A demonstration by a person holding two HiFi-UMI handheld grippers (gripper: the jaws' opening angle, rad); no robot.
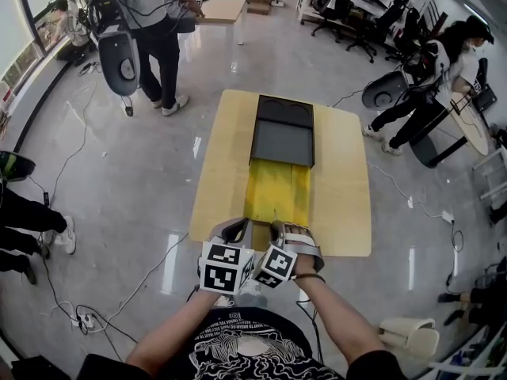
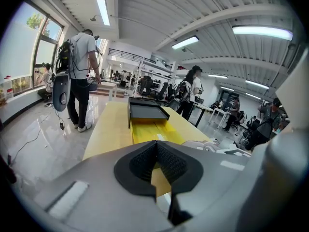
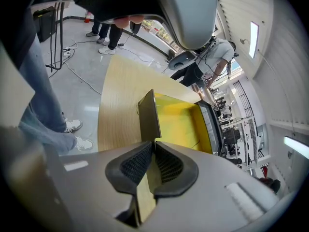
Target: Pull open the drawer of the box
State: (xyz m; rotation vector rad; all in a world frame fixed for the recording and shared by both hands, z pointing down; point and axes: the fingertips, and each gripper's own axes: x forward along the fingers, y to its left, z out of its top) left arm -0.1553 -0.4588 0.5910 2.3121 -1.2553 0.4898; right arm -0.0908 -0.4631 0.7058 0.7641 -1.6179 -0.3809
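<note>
A black box (image 1: 283,129) lies on a light wooden table (image 1: 344,180), and its yellow drawer (image 1: 277,190) is drawn out toward me. Both grippers meet at the drawer's near end. My left gripper (image 1: 240,226) is there on the left and my right gripper (image 1: 279,228) on the right, side by side. In the left gripper view the gripper (image 2: 155,146) has its pads closed on a tan strip of the drawer's front wall, with the yellow drawer (image 2: 149,131) and the box (image 2: 145,110) ahead. In the right gripper view the gripper (image 3: 153,146) is shut on the dark front wall (image 3: 148,115).
A person (image 1: 150,22) stands on the glossy floor beyond the table's far left corner. Another person (image 1: 428,93) leans at a round table on the right. Cables (image 1: 95,307) run over the floor at left. Someone's shoe (image 1: 63,234) is at the left edge.
</note>
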